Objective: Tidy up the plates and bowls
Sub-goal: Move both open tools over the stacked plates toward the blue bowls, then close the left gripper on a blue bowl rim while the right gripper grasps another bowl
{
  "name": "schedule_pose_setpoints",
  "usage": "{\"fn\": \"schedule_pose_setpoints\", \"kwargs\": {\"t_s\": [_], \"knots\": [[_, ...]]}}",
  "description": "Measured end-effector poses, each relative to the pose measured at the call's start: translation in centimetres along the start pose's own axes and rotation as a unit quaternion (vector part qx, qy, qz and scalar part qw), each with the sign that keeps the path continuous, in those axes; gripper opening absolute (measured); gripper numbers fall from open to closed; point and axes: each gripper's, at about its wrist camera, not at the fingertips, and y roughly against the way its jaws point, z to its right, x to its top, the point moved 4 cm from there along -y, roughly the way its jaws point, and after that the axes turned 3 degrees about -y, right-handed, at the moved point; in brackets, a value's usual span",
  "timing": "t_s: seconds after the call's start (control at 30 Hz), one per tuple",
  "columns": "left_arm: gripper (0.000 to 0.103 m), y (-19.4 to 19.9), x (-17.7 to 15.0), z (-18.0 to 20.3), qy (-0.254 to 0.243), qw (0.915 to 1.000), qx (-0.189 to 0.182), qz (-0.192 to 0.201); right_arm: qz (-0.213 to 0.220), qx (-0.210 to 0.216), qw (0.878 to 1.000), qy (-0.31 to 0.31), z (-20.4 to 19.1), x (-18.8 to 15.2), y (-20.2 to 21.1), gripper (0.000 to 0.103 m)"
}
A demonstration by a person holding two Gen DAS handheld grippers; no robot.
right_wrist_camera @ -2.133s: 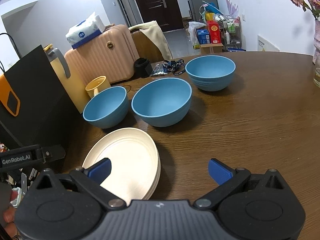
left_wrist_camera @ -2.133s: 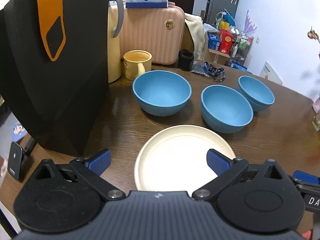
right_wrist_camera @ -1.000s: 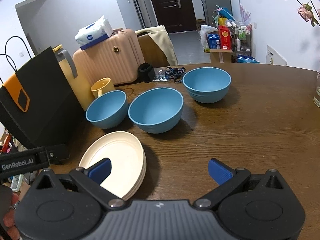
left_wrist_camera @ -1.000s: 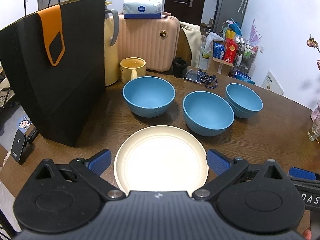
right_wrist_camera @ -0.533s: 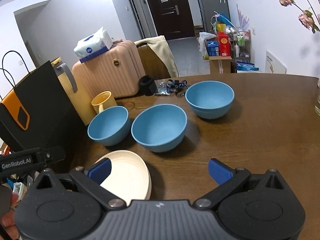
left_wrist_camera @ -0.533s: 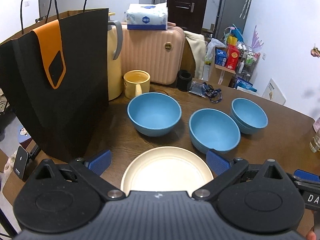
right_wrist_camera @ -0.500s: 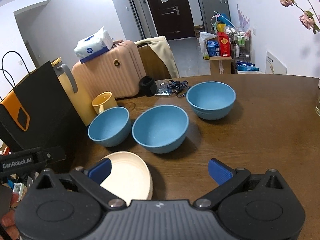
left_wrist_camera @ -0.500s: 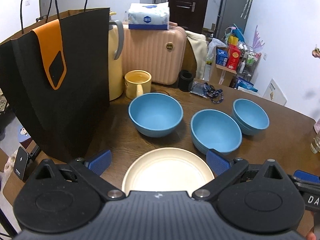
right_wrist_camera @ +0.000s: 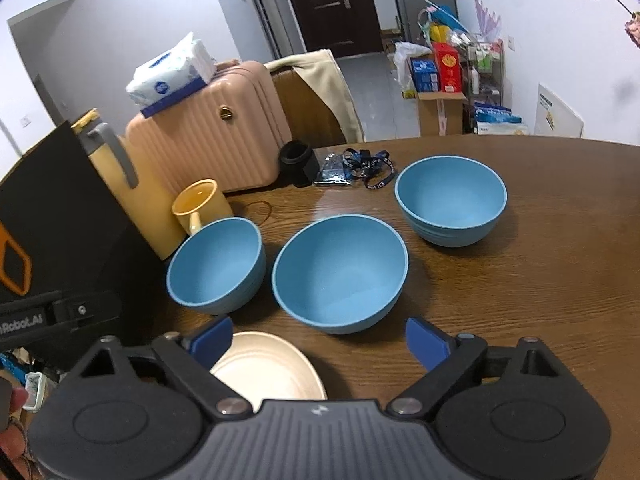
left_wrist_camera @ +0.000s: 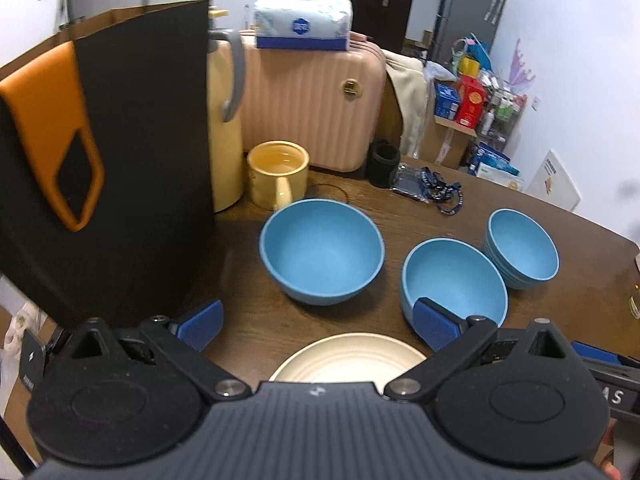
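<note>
room: bare tabletop (right_wrist_camera: 540, 280) right of bowls | middle bowl (right_wrist_camera: 340, 272) just ahead of right tool (right_wrist_camera: 318, 340), empty, wide but closing | left tool (left_wrist_camera: 318, 326) wide open, empty, over cream plate (left_wrist_camera: 348, 356)

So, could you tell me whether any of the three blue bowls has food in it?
No, the left bowl, middle bowl and right bowl all show bare blue insides.

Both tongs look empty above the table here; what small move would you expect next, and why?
Probably the right tongs ease forward and down over the near rim of the middle blue bowl. Their jaws are closing with nothing between them, that bowl sits straight ahead, and the three blue bowls stand apart, unstacked. The left tongs are open and empty above the cream plate.
</note>
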Motion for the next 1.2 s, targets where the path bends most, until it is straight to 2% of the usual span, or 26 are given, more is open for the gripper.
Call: {"fn": "schedule_pose_setpoints", "kwargs": {"t_s": [0.27, 0.47, 0.73, 0.87, 1.0, 1.07, 1.2], "knots": [[0.103, -4.3, 2.4, 3.6, -0.041, 0.9982, -0.035, -0.026, -0.01, -0.036, 0.999, -0.029, 2.0, 2.0, -3.0, 0.092], [0.1, -8.3, 4.2, 6.3, -0.073, 0.9948, -0.052, -0.047, -0.021, -0.063, 0.996, -0.058, 4.1, 3.1, -5.4, 0.084], [0.082, -14.0, 6.0, 8.9, -0.113, 0.9881, -0.066, -0.08, -0.047, -0.084, 0.991, -0.091, 5.8, 3.7, -9.1, 0.077], [0.07, -16.4, 6.5, 9.9, -0.137, 0.9837, -0.069, -0.095, -0.058, -0.088, 0.989, -0.107, 6.1, 3.6, -10.8, 0.067], [0.064, -18.6, 6.7, 10.4, -0.154, 0.9792, -0.071, -0.111, -0.065, -0.094, 0.986, -0.122, 6.4, 3.3, -12.2, 0.063], [0.055, -19.5, 6.6, 10.7, -0.164, 0.9764, -0.076, -0.119, -0.069, -0.096, 0.984, -0.131, 6.6, 3.1, -12.7, 0.058], [0.048, -20.5, 6.3, 11.4, -0.186, 0.9703, -0.081, -0.133, -0.074, -0.099, 0.981, -0.148, 7.0, 2.8, -13.3, 0.051]]}}
